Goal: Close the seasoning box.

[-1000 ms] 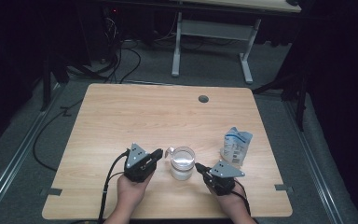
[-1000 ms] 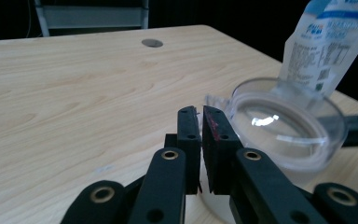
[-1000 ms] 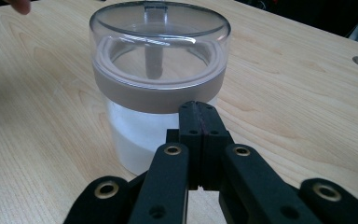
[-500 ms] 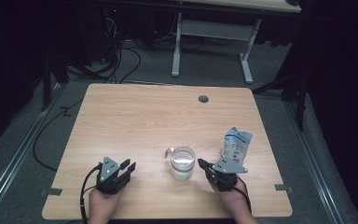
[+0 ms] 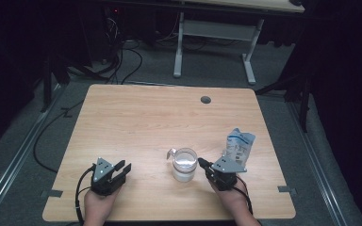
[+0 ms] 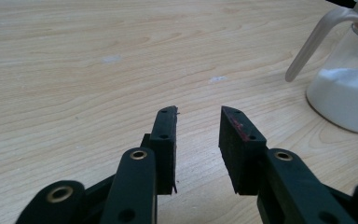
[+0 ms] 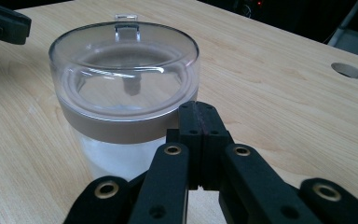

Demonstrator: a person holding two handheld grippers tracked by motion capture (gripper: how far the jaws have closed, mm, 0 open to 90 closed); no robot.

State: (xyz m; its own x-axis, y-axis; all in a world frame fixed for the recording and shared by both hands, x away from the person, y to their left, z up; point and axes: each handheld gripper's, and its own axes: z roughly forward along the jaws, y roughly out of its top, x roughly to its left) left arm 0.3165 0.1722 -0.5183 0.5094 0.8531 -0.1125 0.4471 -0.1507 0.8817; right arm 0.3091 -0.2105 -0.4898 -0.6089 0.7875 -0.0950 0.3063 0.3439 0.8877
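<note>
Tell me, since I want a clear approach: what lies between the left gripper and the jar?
Nothing: in the high view only bare table separates the left gripper, jaws apart, from the jar.

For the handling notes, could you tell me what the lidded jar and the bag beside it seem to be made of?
The jar looks like clear glass or hard plastic: glossy, with white powder showing through its wall. Its lid is a see-through dome, probably plastic, above a matte tan band. The bag seems thin printed plastic film or coated paper, crumpled and standing upright.
</note>
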